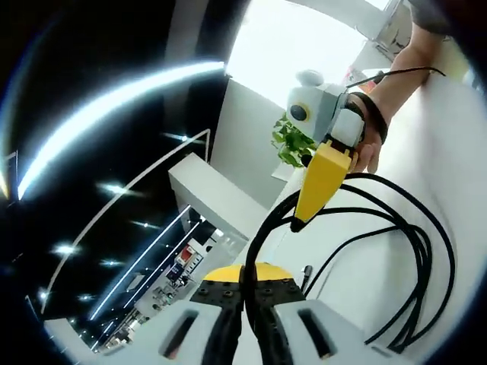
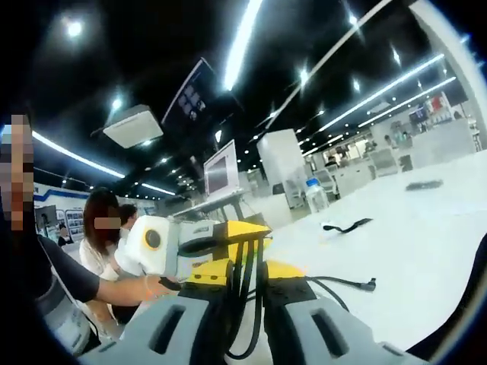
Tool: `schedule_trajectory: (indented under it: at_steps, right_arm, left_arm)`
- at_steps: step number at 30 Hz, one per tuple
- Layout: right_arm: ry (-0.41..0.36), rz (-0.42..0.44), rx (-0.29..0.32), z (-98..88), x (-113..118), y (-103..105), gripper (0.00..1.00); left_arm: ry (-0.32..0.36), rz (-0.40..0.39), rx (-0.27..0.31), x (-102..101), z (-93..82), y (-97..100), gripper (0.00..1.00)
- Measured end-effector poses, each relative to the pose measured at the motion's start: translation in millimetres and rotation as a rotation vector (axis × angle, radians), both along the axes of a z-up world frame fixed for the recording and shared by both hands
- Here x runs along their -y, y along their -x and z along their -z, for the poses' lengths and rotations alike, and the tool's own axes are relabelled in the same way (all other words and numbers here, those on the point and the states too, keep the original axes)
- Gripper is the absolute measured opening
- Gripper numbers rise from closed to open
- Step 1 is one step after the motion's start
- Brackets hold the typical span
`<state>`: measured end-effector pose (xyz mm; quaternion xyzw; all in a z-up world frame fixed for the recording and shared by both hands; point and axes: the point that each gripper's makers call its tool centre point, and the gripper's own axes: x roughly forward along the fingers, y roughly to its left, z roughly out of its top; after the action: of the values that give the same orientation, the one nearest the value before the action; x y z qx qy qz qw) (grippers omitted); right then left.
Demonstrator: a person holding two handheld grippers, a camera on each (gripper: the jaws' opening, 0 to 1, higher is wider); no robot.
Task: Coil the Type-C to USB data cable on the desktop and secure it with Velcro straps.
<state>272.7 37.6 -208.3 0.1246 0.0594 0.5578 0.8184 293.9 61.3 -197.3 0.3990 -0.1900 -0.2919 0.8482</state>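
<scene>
left gripper (image 1: 243, 319): its fingers (image 1: 222, 334) are clenching on the black cable (image 1: 426, 251), which is running up between them from the bottom of the left gripper view.
right gripper (image 2: 245, 319): its fingers (image 2: 283, 319) are pressing together on several strands of the cable (image 2: 247, 289), which are hanging in a loop between them (seen in the right gripper view).
right gripper from the left gripper view (image 1: 323, 179): its yellow fingers (image 1: 319, 182) are pointing down onto the cable where the strands are meeting; a hand (image 1: 373, 129) is holding it from behind.
left gripper from the right gripper view (image 2: 228, 236): it is sitting just behind the right gripper, yellow fingers (image 2: 240, 228) touching the same bundle of strands.
cable: it is looping in several black turns over the white desk (image 1: 456, 137), the turns lying close beside each other on the right of the left gripper view; one plug end (image 2: 370, 285) is lying free on the desk (image 2: 411, 243).
strap (image 2: 346, 226): a dark strip is lying flat on the desk, well apart from the grippers (too small to tell more).
plant (image 1: 293, 141): green leaves are showing behind the right gripper.
people (image 2: 103, 236): they are standing at the left in the right gripper view.
</scene>
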Motion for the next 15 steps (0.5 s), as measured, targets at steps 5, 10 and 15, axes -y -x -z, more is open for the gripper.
schedule_trajectory:
  at_steps: [5,10,15]
  right_arm:
    - [-0.018,0.004,-0.045,4.0,1.1,-2.8,0.07]
    - [-0.028,0.010,-0.066,5.0,0.9,-4.3,0.06]
    - [-0.074,0.006,-0.126,3.6,1.5,-6.8,0.05]
  left_arm:
    - [-0.006,0.005,-0.002,1.4,1.3,0.3,0.04]
    - [-0.009,-0.005,0.007,1.2,2.5,-1.4,0.04]
    - [0.010,-0.001,0.016,0.5,2.6,-3.9,0.05]
